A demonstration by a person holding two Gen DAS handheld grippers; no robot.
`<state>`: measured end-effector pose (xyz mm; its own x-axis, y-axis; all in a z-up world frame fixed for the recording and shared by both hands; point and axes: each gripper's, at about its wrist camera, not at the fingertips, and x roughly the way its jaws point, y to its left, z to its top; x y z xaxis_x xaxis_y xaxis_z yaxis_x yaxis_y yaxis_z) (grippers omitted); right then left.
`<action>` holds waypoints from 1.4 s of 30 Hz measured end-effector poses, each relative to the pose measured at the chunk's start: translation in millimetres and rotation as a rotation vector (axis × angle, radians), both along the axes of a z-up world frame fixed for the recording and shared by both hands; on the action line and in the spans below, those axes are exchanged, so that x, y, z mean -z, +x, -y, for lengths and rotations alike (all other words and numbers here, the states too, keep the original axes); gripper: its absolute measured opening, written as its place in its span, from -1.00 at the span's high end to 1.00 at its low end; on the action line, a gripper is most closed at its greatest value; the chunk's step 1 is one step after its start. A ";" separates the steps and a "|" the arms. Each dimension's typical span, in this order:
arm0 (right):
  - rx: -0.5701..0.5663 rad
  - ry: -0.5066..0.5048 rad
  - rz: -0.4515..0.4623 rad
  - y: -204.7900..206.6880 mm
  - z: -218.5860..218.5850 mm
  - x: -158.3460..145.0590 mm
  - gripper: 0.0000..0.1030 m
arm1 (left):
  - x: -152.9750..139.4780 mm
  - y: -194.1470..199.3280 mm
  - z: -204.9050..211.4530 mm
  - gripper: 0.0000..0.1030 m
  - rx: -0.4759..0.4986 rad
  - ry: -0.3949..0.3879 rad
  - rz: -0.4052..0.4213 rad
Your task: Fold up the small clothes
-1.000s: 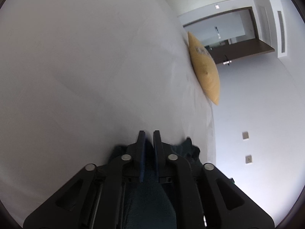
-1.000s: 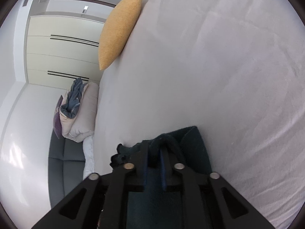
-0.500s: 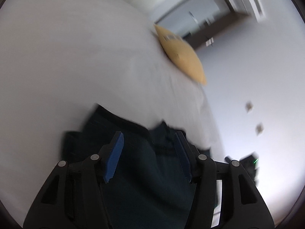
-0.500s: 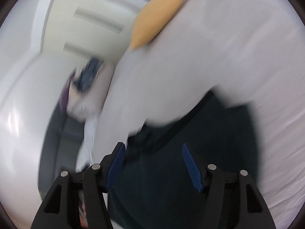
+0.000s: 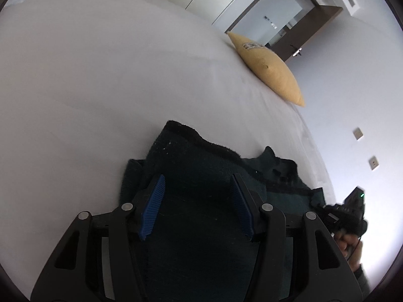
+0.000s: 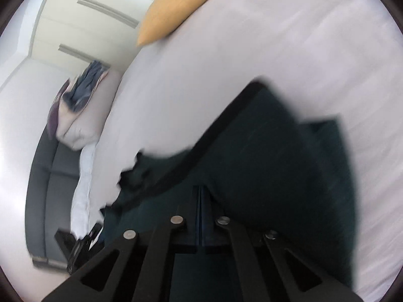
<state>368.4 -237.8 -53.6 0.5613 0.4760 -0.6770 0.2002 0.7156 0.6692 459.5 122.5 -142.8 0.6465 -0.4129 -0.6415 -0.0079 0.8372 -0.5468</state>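
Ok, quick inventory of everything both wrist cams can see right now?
garment: one, dark green, crumpled on the bed's near edge
bed: one, white sheet, under the garment
cushion: one, yellow, far edge of the bed
bedding pile: one, pale with blue cloth on top, on the sofa
sofa: one, grey, beside the bed
wall plates: two, beige, on the wall
left gripper: black, blue pads, open over the garment
right gripper: black, shut above the garment

Garment [image 5: 206,171] lying on the bed [image 5: 100,75] near its side edge, cushion [image 5: 272,73] on the bed at the far edge beyond the garment, left gripper [image 5: 197,201] above the garment, bedding pile [image 6: 78,108] on a sofa [image 6: 45,176] beside the bed
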 end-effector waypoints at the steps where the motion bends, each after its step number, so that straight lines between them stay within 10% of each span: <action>1: 0.015 -0.062 0.019 0.6 1.7 -4.3 1.00 | 0.8 -2.4 1.0 -0.01 -0.003 0.008 0.009; 15: 0.288 -0.087 0.126 -23.0 37.6 -37.1 0.76 | -3.1 -33.6 -8.2 0.05 -0.051 0.049 0.032; 26: -0.417 0.037 0.082 -13.0 -161.3 -18.6 0.52 | -16.5 -30.1 44.8 0.05 0.039 0.160 0.026; 33: -0.147 0.091 0.088 -15.2 -73.9 2.0 1.00 | -6.5 -39.6 8.9 0.05 0.002 0.141 0.031; 42: 0.257 0.092 0.083 -65.5 64.3 2.0 0.93 | -6.7 -63.4 -9.0 0.06 -0.012 0.136 0.046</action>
<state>302.9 -302.1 -55.5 0.7231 0.3679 -0.5846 0.3093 0.5843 0.7503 396.0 131.4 -136.2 0.6808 -0.3162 -0.6607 0.0045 0.9038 -0.4279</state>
